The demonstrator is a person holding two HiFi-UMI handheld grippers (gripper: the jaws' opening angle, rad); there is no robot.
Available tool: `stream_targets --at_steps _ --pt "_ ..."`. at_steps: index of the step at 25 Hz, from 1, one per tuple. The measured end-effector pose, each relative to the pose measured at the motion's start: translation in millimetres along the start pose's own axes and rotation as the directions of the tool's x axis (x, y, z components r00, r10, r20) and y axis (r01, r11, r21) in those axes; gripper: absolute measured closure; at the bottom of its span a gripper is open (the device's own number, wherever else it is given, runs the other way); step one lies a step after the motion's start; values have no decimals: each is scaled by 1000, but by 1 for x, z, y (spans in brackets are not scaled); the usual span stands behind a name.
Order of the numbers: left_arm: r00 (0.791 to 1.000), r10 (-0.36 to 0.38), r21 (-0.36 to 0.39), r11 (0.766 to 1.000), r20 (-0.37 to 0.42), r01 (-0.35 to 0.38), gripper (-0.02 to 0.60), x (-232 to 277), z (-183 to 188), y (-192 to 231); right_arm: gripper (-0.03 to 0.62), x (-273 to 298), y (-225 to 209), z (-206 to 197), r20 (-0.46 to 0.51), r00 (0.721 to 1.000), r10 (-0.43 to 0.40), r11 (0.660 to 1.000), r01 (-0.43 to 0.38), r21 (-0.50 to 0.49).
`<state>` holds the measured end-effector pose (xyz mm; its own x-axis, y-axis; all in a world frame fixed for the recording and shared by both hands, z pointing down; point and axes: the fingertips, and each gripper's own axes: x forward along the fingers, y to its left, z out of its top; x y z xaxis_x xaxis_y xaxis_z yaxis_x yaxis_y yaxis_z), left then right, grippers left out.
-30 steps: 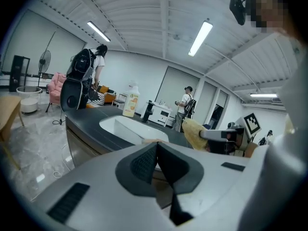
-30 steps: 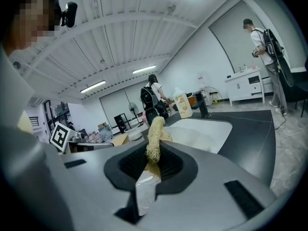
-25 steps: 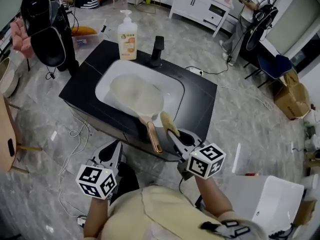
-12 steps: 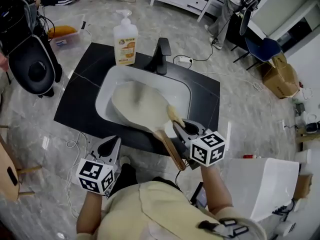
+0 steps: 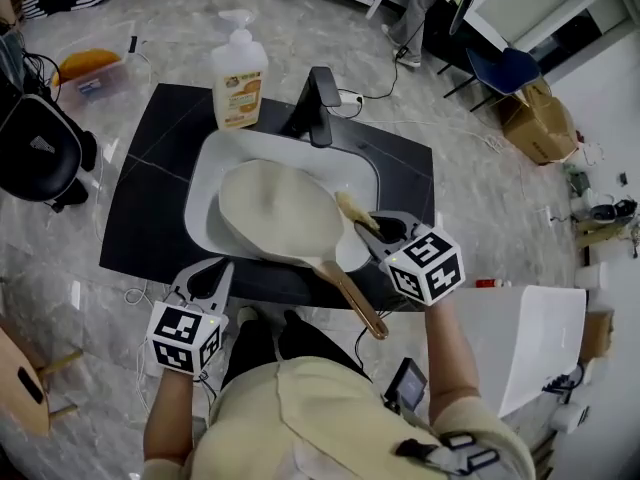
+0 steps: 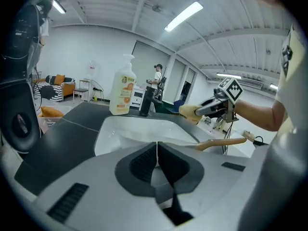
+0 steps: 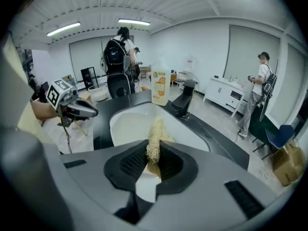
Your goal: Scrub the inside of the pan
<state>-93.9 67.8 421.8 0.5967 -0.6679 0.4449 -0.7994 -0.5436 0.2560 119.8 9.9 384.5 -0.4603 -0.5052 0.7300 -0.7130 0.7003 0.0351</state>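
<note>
The pan (image 5: 275, 213) rests in the sink (image 5: 200, 218) with its wooden handle (image 5: 350, 300) reaching out over the sink's front edge, so its pale face lies upward and open to scrubbing. The right gripper (image 5: 368, 226) hovers over the sink's right side, jaws pinched on a straw-coloured scrubber (image 5: 350, 208) whose free end points at the pan, seemingly ready to go in. The left gripper (image 5: 215, 268) hangs just in front of the sink, jaws pressed together on nothing, probably placed to steady the handle.

No legible text; soap bottle (image 5: 239, 78) label print too small to read.
</note>
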Motion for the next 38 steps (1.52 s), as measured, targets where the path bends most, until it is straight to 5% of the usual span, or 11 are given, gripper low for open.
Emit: stream_targets --at_steps 7,17,27,38 --pt "1000 24 1 1000 -15 -24 566 22 10 14 542 42 -3 8 -112 993 39 988 -55 -146" --pt "992 116 -84 989 -52 -120 566 37 22 38 542 120 2 16 -157 974 166 965 -193 -179" --pt "975 190 -112 973 -112 -202 563 67 23 61 540 200 -25 -14 -223 964 147 986 -162 -49" --pt "982 114 -140 981 -151 -135 545 90 21 77 540 242 -32 -21 -266 956 123 977 -69 203"
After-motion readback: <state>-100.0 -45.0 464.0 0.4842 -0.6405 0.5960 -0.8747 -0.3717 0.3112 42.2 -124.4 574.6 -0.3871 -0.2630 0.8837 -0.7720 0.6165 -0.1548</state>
